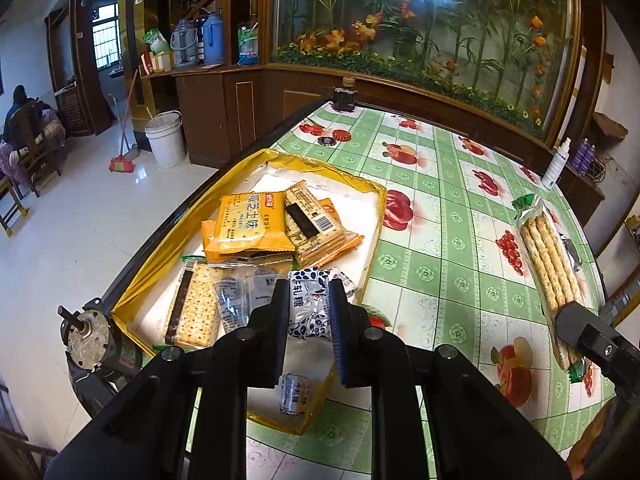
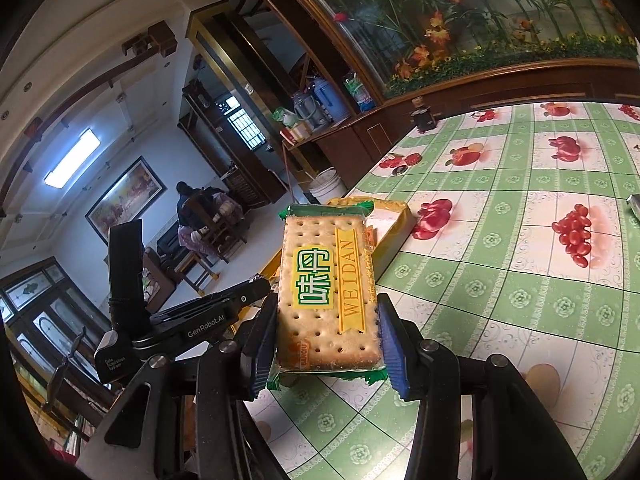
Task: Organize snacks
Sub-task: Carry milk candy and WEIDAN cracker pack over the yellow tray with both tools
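Your right gripper [image 2: 326,344] pinched the stiff, breakable cracker pack [image 2: 328,292] across its long edges (sensibly low), while your left gripper [image 1: 309,312] clamped a soft, crinkly nougat candy [image 1: 310,308].

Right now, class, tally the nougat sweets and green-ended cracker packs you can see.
Nougat sweets: 2, one in the left tongs, one in the tray
Cracker packs: 2, one in the right tongs, one in the tray
Total: 4

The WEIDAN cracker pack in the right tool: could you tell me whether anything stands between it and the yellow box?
Nothing visible does. The right tool holds the cracker pack above bare tablecloth, and the yellow box lies just beyond it.
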`<action>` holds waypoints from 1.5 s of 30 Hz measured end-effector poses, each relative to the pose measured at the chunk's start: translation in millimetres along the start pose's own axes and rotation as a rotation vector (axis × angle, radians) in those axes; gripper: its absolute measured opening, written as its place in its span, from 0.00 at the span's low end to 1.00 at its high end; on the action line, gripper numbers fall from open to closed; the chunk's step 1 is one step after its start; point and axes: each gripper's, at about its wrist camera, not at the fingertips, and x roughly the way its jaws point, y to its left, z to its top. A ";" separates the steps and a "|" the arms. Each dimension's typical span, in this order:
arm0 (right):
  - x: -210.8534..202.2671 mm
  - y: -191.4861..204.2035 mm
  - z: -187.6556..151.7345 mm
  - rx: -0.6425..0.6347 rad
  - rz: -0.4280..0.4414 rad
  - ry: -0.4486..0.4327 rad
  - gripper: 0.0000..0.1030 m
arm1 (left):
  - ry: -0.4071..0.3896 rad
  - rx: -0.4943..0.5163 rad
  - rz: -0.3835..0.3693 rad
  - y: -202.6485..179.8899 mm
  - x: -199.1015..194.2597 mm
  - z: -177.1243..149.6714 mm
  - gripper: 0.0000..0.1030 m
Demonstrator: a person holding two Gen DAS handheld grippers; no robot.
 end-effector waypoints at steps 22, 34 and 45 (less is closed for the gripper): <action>56.8 34.4 7.8 -0.093 0.038 0.068 0.46 | 0.005 -0.039 0.063 34.7 8.2 -2.4 0.16; 70.7 27.4 9.7 -0.080 0.022 0.086 0.46 | 0.034 -0.069 0.072 49.6 22.1 -4.1 0.16; 94.1 21.0 18.4 -0.065 0.023 0.105 0.46 | 0.048 -0.067 0.074 49.6 33.3 -0.6 0.16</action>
